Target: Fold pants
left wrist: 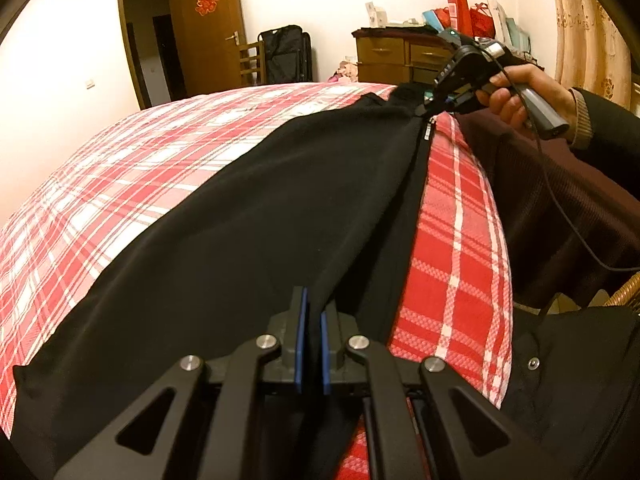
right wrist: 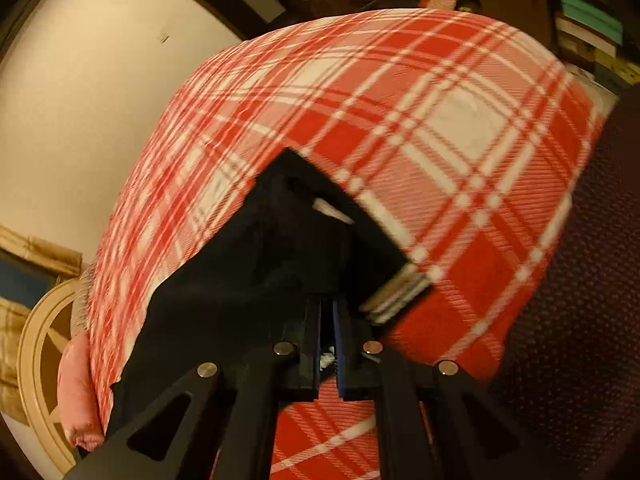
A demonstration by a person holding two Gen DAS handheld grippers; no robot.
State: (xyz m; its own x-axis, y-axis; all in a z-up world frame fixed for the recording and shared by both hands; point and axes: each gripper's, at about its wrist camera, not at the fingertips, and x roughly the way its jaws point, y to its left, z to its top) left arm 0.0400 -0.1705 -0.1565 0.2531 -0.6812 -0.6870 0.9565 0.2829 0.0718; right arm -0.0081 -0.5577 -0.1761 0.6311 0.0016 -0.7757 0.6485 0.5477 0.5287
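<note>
Black pants (left wrist: 248, 216) lie spread across a red and white plaid bed (left wrist: 120, 168). My left gripper (left wrist: 312, 312) is shut on the near edge of the pants, black cloth pinched between its blue pads (left wrist: 301, 332). At the far end a hand holds my right gripper (left wrist: 424, 110), which is shut on the pants' other end by a small label. In the right wrist view the right gripper (right wrist: 328, 312) pinches black pants (right wrist: 248, 264) cloth, with a bit of white cord between the pads. The fabric runs taut along the bed's right side.
The bed's right edge drops to a dark maroon bed side (left wrist: 560, 216). A wooden dresser (left wrist: 396, 58) with bags on top, a black suitcase (left wrist: 286, 54) and an open door (left wrist: 208, 28) stand at the far wall. A cable (left wrist: 560, 200) hangs from the right gripper.
</note>
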